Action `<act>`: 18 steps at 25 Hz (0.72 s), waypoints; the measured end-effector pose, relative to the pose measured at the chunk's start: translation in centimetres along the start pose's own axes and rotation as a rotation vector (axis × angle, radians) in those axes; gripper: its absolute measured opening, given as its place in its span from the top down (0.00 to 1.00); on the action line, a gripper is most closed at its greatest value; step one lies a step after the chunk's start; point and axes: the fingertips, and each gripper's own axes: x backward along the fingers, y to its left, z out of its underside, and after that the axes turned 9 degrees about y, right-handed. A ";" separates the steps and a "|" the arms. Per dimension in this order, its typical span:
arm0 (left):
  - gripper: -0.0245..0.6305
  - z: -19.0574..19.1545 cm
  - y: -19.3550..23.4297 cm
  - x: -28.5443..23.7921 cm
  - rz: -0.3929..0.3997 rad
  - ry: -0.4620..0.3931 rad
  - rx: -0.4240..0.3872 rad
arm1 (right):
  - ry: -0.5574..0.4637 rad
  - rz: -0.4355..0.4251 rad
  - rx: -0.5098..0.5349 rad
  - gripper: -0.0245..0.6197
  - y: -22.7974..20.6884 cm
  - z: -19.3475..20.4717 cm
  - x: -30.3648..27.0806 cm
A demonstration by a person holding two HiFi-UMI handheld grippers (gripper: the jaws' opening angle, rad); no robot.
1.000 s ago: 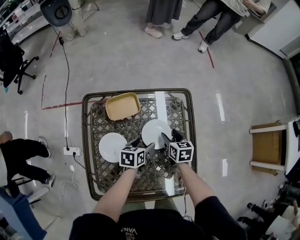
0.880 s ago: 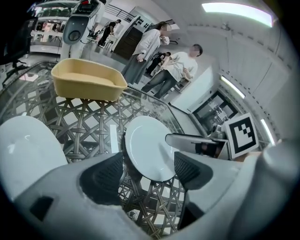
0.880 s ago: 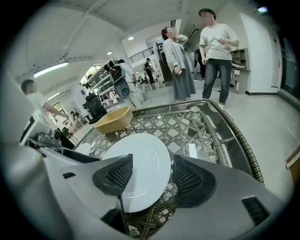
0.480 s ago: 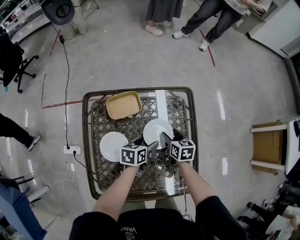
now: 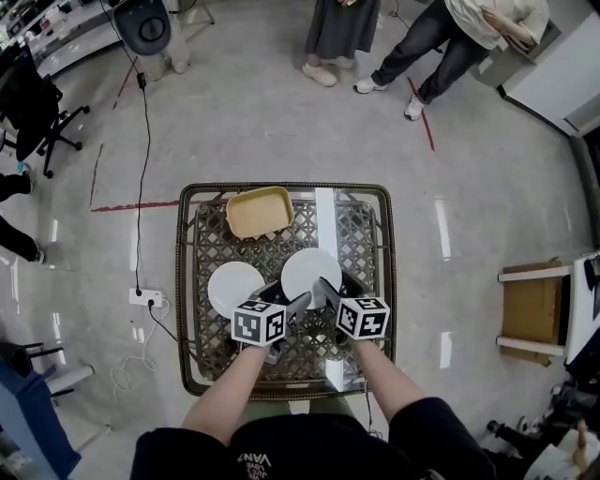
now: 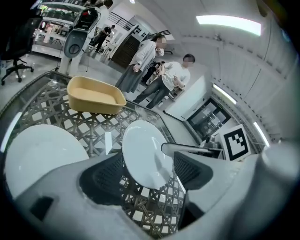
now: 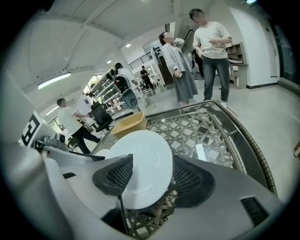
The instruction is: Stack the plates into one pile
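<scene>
Two white plates are on the wicker, glass-topped table (image 5: 370,225). The left plate (image 5: 234,284) (image 6: 40,150) lies flat. The right plate (image 5: 309,272) (image 7: 143,164) (image 6: 143,152) is tilted, its near rim between the pads of my right gripper (image 5: 334,286) (image 7: 150,183), which is shut on it. That gripper's finger (image 6: 187,149) shows against the plate in the left gripper view. My left gripper (image 5: 286,298) (image 6: 145,176) stands open just in front of the gap between the two plates and holds nothing.
A yellow rectangular dish (image 5: 260,212) (image 6: 93,96) (image 7: 129,125) sits at the table's far left. Two people (image 5: 342,28) stand beyond the table. A wooden chair (image 5: 534,305) is at the right, a power strip and cable (image 5: 145,298) at the left.
The right plate has shifted left, toward the left plate, with the right gripper on its rim. Both grippers have drawn slightly toward me.
</scene>
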 end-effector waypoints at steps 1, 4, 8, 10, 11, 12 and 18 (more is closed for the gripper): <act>0.44 0.2 0.3 0.7 -0.010 -0.008 0.009 | 0.003 -0.014 0.005 0.57 0.8 0.1 -0.1; 0.44 1.1 1.7 3.0 -0.048 -0.039 0.042 | 0.025 -0.066 0.040 0.57 3.5 0.7 -0.6; 0.44 2.3 4.1 6.4 -0.118 -0.088 0.095 | 0.079 -0.143 0.115 0.57 7.7 1.5 -2.0; 0.44 3.2 5.4 8.0 -0.148 -0.109 0.125 | 0.102 -0.174 0.151 0.57 9.8 2.1 -2.9; 0.44 3.8 6.1 8.6 -0.162 -0.117 0.140 | 0.111 -0.188 0.167 0.57 10.7 2.4 -3.4; 0.44 4.3 6.8 9.2 -0.175 -0.125 0.154 | 0.121 -0.200 0.184 0.57 11.7 2.6 -3.8; 0.44 6.7 10.1 12.0 -0.238 -0.145 0.224 | 0.171 -0.252 0.266 0.57 16.2 3.5 -6.2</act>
